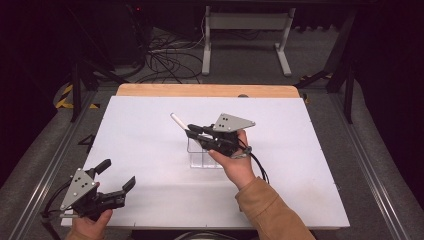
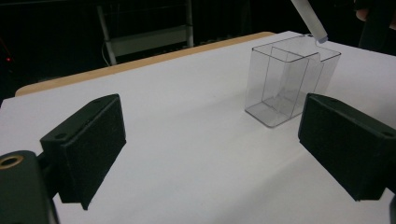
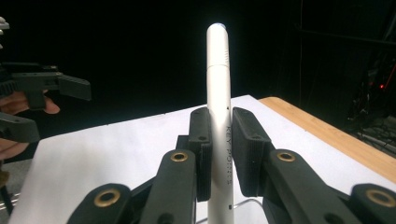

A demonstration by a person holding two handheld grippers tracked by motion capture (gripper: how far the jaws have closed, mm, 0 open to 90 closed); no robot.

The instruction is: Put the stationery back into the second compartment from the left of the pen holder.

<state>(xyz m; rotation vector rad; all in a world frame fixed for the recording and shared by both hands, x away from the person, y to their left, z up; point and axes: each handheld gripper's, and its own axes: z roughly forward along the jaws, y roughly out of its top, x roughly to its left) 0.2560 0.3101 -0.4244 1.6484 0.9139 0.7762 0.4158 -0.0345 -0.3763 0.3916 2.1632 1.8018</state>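
On the white desk [image 1: 150, 150], our right hand-held gripper [image 1: 192, 131] clamps a pen [image 1: 176, 120] above the clear box [image 2: 285, 84]; left hand-held gripper [image 1: 117, 175] gapes empty. Next, probably lowering it in.

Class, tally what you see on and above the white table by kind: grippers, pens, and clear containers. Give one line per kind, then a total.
Grippers: 2, left gripper and right gripper
White pens: 1, pen, clamped in the right gripper
Clear two-compartment containers: 1, container
Total: 4
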